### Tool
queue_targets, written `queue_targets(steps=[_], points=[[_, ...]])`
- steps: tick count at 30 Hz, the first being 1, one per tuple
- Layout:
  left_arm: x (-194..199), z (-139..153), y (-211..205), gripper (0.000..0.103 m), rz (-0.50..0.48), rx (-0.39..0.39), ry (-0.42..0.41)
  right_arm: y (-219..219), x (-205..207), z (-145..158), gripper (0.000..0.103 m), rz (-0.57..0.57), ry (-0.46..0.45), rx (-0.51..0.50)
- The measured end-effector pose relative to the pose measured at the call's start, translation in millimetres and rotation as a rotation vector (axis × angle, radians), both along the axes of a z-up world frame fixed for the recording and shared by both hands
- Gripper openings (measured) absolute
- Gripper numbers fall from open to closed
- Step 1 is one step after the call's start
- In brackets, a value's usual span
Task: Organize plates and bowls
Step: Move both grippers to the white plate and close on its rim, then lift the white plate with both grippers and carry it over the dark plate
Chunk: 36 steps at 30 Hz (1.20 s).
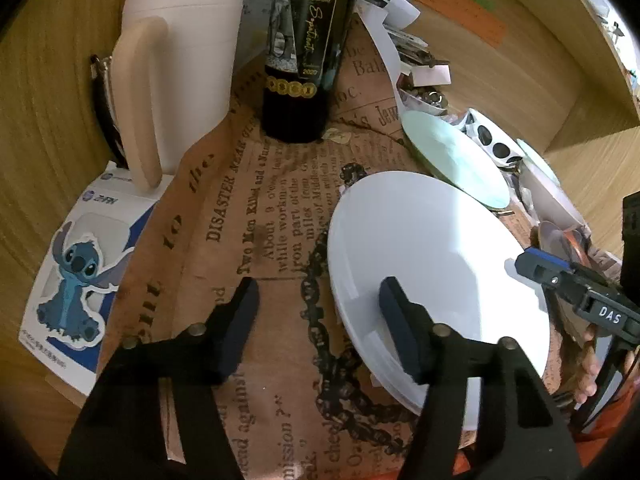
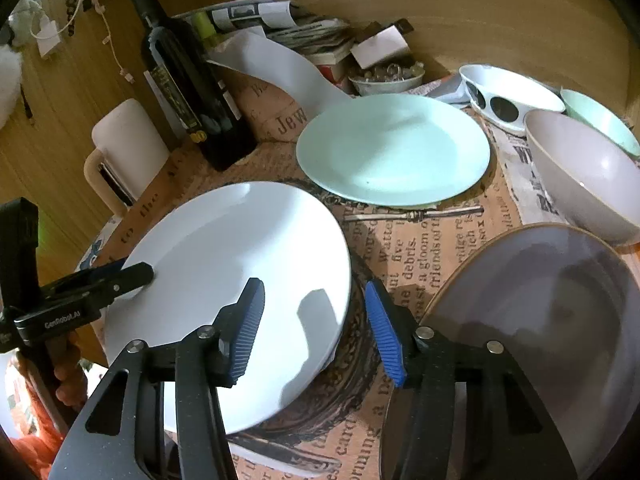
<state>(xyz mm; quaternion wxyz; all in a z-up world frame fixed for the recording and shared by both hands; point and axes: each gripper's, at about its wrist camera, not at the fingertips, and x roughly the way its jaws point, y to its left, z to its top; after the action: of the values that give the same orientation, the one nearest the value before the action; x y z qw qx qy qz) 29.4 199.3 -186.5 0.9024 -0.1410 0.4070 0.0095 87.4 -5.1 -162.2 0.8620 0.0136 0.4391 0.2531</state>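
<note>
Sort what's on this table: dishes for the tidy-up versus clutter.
Job: white plate, mint plate, grey plate, grey bowl, spotted bowl, mint bowl.
Clutter: wine bottle, mug, papers, sticker card.

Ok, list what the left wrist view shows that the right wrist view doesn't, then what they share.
Left wrist only: the cartoon sticker card beside the mug.
Right wrist only: the grey plate, grey bowl, spotted bowl.
Both: the white plate, straddled at opposite rims by the left claw and right claw; mint plate, wine bottle.
</note>
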Motion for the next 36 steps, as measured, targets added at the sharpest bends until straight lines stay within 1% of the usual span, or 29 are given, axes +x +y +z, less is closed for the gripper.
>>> queue_targets(steps=[2,3,7,12,15,19,22,26,29,36], points=[[0,1,0,0.055,-0.008,-0.004,-0.004,2,0,-1,0.044,0.005,0.003,-0.001],[0,1,0,0.054,-0.017,-0.007,-0.006,3,1,-1,0.039,0.011,0.006,-0.003],[0,1,-2,0.047,-0.040,-0.012,-0.009,6,-1,-2,0.039,0.009,-0.004,-0.012],[1,0,-3,0.045,-0.047,-0.030,-0.010,9,-5,-3,0.039,0.013,-0.034,-0.046],[1,1,-4,0.044,-0.056,-0.041,-0.012,7,-5,-3,0.038,0.014,-0.040,-0.043],[1,3,-11,0.034,-0.091,-0.042,-0.014,3,-3,-3,0.032,0.011,-0.029,-0.016],[1,3,-16,0.033,-0.082,-0.014,-0.012,2,-4,-3,0.031,0.005,-0.026,0.004],[2,4,-16,0.033,-0.058,-0.017,-0.005,3,-5,-2,0.031,-0.002,-0.029,0.016],[1,5,-20,0.033,-0.040,0.013,-0.001,1,-6,0,0.031,-0.003,-0.035,0.026],[2,10,-25,0.033,-0.031,0.026,-0.010,-7,-7,9,0.032,-0.025,-0.066,0.049]])
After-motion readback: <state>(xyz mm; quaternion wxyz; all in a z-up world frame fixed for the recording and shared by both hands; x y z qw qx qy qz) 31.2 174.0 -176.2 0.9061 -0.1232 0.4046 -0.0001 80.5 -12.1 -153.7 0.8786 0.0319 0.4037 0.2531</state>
